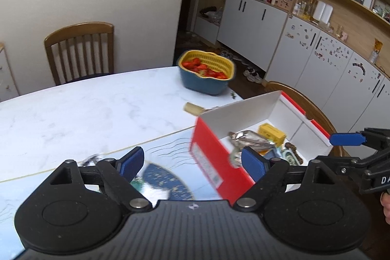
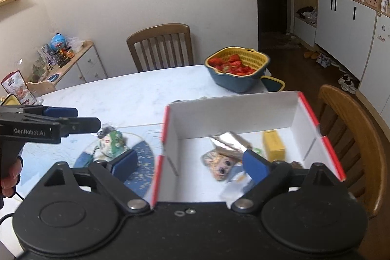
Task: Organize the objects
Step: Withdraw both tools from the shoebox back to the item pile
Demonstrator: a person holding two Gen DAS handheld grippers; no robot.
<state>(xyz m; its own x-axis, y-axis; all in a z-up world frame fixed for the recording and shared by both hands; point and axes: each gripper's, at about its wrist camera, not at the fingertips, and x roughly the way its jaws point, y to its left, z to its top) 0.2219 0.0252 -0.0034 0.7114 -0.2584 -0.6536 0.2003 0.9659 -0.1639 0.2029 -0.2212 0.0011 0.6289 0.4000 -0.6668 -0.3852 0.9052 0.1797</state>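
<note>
A red-and-white cardboard box (image 1: pixel 214 157) (image 2: pixel 243 111) stands open on the table and holds a silver packet (image 2: pixel 229 140), a yellow box (image 2: pixel 274 144), a dog-print packet (image 2: pixel 220 166) and other small items. My left gripper (image 1: pixel 192 162) is open and empty above the box's left wall. My right gripper (image 2: pixel 189 165) is open and empty, straddling the box's left wall. A green-and-white snack packet (image 2: pixel 112 143) lies on the blue-patterned mat (image 2: pixel 143 162) left of the box. The left gripper also shows in the right wrist view (image 2: pixel 73 117).
A yellow-and-blue basket of strawberries (image 1: pixel 207 71) (image 2: pixel 237 67) stands at the table's far side. A small cork-like object (image 1: pixel 193 108) lies behind the box. Wooden chairs (image 1: pixel 80 50) (image 2: pixel 351 138) stand at the far and right sides of the marble table (image 1: pixel 85 111).
</note>
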